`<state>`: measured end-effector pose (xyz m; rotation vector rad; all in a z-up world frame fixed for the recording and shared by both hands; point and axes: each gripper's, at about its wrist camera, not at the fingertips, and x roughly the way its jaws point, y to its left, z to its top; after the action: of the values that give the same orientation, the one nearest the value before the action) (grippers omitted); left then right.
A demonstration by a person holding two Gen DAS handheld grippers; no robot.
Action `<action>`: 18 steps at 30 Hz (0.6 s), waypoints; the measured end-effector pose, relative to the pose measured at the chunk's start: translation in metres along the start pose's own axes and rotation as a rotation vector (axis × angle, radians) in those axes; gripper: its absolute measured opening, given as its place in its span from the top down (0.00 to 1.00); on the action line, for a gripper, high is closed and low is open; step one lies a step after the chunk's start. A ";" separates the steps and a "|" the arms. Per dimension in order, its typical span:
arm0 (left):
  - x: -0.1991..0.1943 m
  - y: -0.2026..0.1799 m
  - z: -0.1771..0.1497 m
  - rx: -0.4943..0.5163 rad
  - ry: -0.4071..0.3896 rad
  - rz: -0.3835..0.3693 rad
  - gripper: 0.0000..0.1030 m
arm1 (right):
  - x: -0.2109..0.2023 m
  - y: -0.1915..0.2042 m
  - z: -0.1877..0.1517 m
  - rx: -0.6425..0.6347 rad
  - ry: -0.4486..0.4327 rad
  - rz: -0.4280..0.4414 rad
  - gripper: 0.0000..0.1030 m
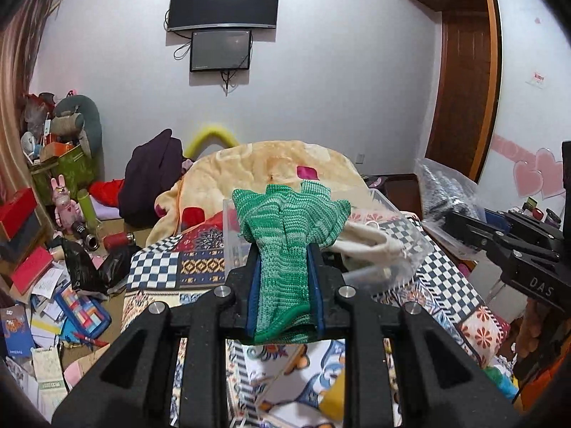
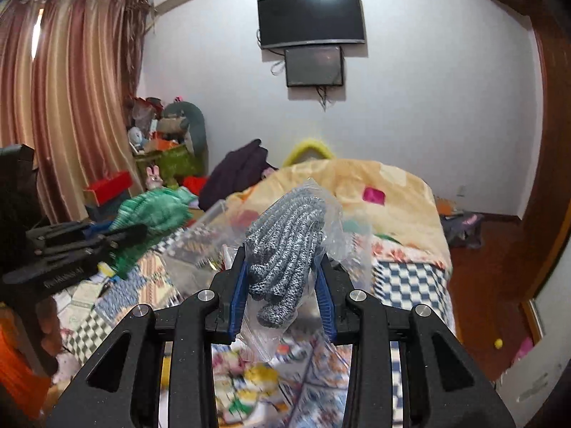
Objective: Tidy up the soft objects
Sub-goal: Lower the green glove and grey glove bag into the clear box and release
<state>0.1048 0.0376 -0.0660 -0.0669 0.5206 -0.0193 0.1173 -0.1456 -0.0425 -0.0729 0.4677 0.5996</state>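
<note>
The left gripper (image 1: 283, 278) is clamping a green knitted glove (image 1: 291, 228) between its blue pads, cuff toward the camera, fingers fanning out above a clear plastic bin (image 1: 407, 246) that is sitting on the patchwork bedspread (image 1: 439, 285). A cream cloth (image 1: 367, 240) is lying inside that bin. The right gripper (image 2: 282, 278) is gripping a clear plastic bag (image 2: 332, 235) containing a grey knitted glove (image 2: 285, 246); its jaws are standing partly closed, pressing the bag's sides. Both items are being held up over the bed, near each other. A yellow blanket (image 2: 374, 192) is lying heaped behind them.
</note>
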 end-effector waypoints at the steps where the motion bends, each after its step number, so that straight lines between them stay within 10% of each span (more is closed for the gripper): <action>1: 0.003 0.000 0.001 0.000 0.001 0.003 0.77 | 0.004 0.002 0.002 0.000 -0.002 0.009 0.69; 18: 0.079 0.009 0.004 -0.020 0.107 0.036 0.77 | 0.083 0.024 0.008 -0.032 0.133 0.067 0.69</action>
<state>0.1754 0.0436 -0.1024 -0.0764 0.6288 0.0172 0.1673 -0.0803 -0.0705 -0.1281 0.5915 0.6705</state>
